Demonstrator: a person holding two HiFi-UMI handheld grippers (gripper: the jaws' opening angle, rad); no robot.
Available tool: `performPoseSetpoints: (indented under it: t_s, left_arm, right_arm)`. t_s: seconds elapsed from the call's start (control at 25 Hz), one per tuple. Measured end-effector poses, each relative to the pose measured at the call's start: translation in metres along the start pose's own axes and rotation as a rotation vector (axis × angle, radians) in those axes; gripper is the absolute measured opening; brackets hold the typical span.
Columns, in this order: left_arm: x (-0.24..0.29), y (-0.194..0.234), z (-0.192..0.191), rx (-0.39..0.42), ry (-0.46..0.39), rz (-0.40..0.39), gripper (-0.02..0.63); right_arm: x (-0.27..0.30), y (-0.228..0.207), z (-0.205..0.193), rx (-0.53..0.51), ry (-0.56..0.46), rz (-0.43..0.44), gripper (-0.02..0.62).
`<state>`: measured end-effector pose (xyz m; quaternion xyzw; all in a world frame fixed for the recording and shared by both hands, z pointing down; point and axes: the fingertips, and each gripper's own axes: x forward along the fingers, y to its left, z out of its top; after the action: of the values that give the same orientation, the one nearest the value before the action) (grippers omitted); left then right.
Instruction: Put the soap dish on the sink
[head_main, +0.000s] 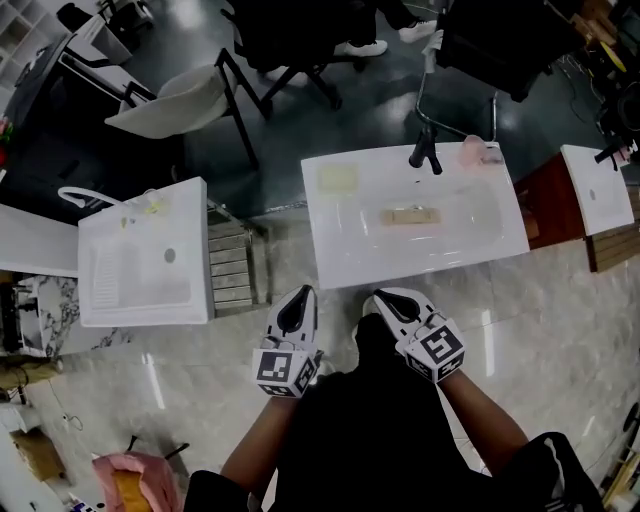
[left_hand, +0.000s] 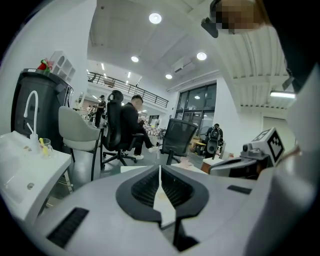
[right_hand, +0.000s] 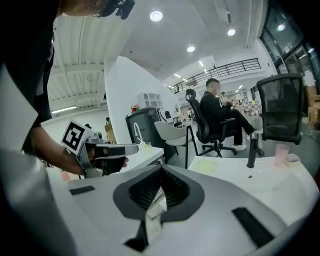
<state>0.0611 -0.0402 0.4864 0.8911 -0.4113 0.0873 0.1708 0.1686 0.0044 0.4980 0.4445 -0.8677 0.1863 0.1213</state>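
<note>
Soap dish: tan, oblong, lying flat in basin of centre sink, mid-frame, below black tap. Surface detail too small to read. Left claw & right claw, lower centre: both pressed together, nothing btw them, well apart from dish. Forearms cut off at bottom edge.

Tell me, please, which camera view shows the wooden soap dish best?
The head view: the soap dish lies in full sight in the basin of the middle sink, near the black faucet. Neither gripper view shows it; the right gripper view shows only that sink's top and faucet.
</note>
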Motion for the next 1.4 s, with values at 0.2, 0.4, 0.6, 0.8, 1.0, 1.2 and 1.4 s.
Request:
performPoseSetpoints:
  t_s: [0.2, 0.4, 0.6, 0.8, 1.0, 1.2, 1.4]
  left_arm:
    - [-0.076, -0.014, -0.022, 0.048, 0.01, -0.041, 0.015]
    - [-0.147, -0.004, -0.028, 0.024, -0.03, -0.022, 0.015]
    - [-0.201, 0.008, -0.017, 0.03, -0.09, -0.023, 0.015]
    - [-0.235, 0.005, -0.014, 0.025, -0.141, -0.045, 0.015]
    - [-0.254, 0.01, -0.007, 0.065, -0.168, -0.042, 0.015]
    - [-0.262, 0.03, 0.0, 0.081, -0.176, 0.009, 0.015]
    - [-0.26, 0.034, 0.008, 0.094, -0.16, 0.021, 0.015]
  right_arm:
    - [-0.019, 0.06, -0.011, 0.041, -0.013, -0.149, 0.0]
    - [-0.052, 0.094, -0.02, 0.041, -0.023, -0.314, 0.0]
    - [-0.086, 0.126, -0.018, 0.011, -0.059, -0.394, 0.0]
    - [-0.1, 0.152, -0.017, -0.014, -0.093, -0.434, 0.0]
    - [-0.098, 0.172, -0.016, -0.031, -0.096, -0.439, 0.0]
    - [-0.1, 0.169, -0.013, -0.033, -0.111, -0.462, 0.0]
    - [-0.12, 0.151, 0.0, -0.032, -0.14, -0.504, -0.002]
